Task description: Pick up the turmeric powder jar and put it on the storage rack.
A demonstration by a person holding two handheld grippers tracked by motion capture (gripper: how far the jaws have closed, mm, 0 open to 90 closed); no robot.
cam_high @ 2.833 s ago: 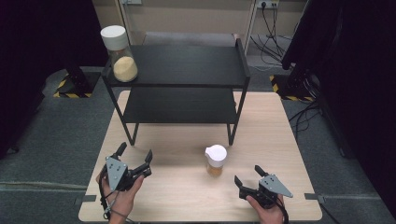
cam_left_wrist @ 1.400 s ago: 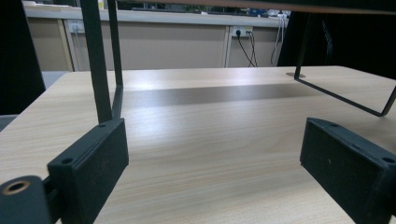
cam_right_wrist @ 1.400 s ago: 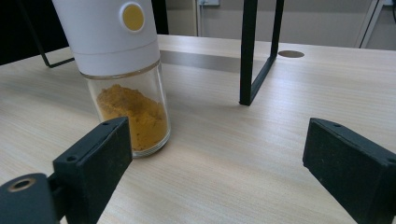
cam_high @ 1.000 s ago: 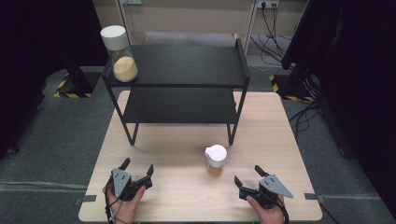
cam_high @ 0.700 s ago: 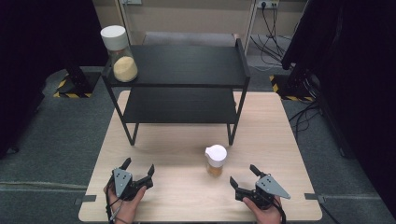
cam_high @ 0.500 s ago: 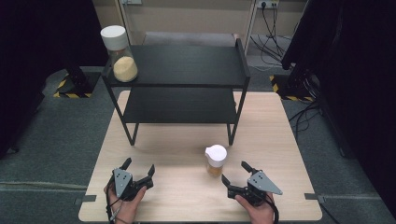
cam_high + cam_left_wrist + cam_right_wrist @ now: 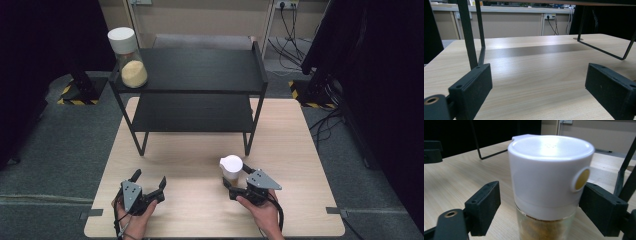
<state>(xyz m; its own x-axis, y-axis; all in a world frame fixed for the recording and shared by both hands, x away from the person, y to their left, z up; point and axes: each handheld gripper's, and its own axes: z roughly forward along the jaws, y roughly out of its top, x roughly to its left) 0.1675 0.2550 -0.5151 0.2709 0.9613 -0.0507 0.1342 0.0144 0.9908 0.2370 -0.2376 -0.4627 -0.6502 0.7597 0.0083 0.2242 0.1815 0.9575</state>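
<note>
White-lidded small glass jar of brown powder [image 7: 231,167], without readable writing, stands on the pale wooden table [image 7: 300,150] between the right gripper's [image 7: 235,182] spread jaws, untouched. Left gripper [image 7: 148,182] gapes, empty. Two jars: a taller one [image 7: 127,57] on the black shelf [image 7: 200,70].

L gripper [image 7: 148,182] & R gripper [image 7: 237,181]: jaws apart, low.

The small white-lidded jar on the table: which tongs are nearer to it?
Right. The right tongs stand open around the small white-lidded jar, one jaw on each side, not clamped. The left tongs sit open well off to its left over bare table.
</note>
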